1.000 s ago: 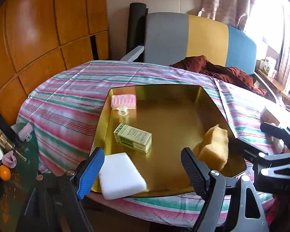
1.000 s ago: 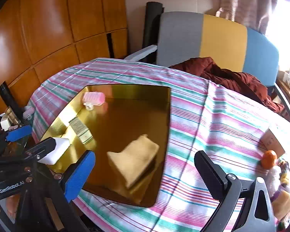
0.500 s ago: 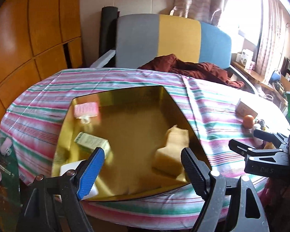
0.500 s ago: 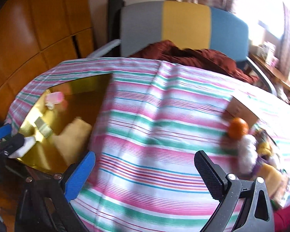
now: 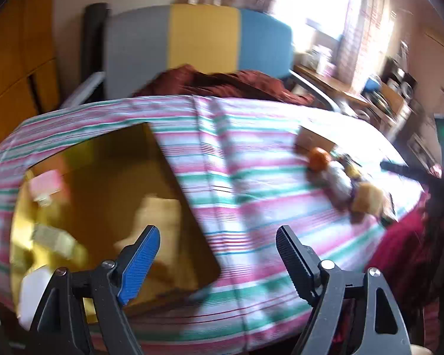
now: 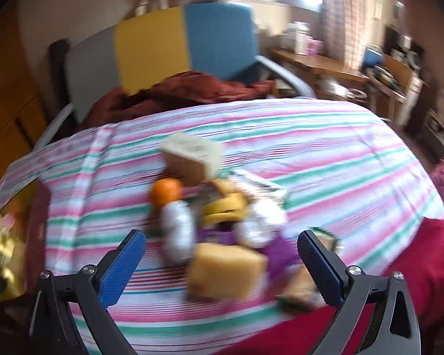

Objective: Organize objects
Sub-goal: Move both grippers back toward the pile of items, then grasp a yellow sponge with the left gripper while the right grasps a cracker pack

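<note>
A gold tray [image 5: 109, 159] lies on the striped tablecloth at the left, holding a pink packet [image 5: 46, 182], a green box [image 5: 51, 238], a white sponge [image 5: 32, 293] and a yellow sponge [image 5: 159, 216]. My left gripper [image 5: 217, 251] hangs open and empty over the tray's right corner. A blurred pile lies in front of my right gripper [image 6: 222, 254], which is open and empty: a yellow sponge [image 6: 226, 269], an orange [image 6: 165, 190], a cardboard box [image 6: 192, 155], a white bottle [image 6: 177, 232] and yellow and purple items. The pile [image 5: 340, 174] also shows at the right in the left wrist view.
A chair [image 6: 162, 47] with grey, yellow and blue panels and a brown cloth [image 6: 180, 91] stands behind the table. Wooden panelling [image 5: 17, 68] is at the left, a cluttered desk [image 6: 355, 71] by the window at the right. Red fabric [image 6: 423, 260] lies near the table's right edge.
Both views have swung to the right. The tray has slid to the left of each frame, and the pile of items now sits right in front of my right gripper. Both grippers stay open.
</note>
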`<state>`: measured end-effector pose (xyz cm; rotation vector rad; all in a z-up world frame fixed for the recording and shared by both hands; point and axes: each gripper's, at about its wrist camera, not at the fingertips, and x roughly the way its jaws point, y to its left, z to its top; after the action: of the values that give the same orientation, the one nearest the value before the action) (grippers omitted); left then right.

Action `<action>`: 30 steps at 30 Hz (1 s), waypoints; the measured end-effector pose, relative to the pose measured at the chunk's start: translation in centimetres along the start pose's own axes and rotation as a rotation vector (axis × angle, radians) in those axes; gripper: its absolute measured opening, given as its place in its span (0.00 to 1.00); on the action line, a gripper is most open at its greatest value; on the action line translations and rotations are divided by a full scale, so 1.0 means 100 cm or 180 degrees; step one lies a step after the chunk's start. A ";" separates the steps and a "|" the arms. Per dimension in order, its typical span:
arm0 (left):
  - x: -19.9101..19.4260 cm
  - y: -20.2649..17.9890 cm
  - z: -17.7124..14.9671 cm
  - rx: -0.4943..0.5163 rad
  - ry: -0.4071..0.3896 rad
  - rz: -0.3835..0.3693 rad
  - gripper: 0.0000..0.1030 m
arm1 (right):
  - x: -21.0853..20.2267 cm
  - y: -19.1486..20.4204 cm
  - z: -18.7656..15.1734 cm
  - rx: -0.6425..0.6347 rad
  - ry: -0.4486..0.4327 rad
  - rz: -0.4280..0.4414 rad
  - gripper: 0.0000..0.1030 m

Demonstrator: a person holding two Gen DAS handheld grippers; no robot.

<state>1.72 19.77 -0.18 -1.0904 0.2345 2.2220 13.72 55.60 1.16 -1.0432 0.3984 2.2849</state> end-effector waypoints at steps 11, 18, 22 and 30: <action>0.035 -0.097 0.010 0.0695 0.0251 -0.0483 0.79 | 0.031 -0.089 0.003 0.0731 0.0364 -0.0153 1.00; 0.063 -0.159 0.019 0.0965 0.0343 -0.0743 0.82 | 0.034 -0.096 0.000 0.0941 0.0353 0.0096 1.00; 0.083 -0.197 0.024 0.1073 0.0399 -0.0870 0.83 | 0.034 -0.097 0.000 0.0942 0.0338 0.0171 1.00; 0.116 -0.249 0.029 0.1177 0.0478 -0.0886 0.84 | 0.033 -0.100 0.000 0.0952 0.0304 0.0251 1.00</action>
<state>10.07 45.81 -4.23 -1.0147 0.5042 1.7659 18.26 64.66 -1.60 -0.9990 0.8061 2.1621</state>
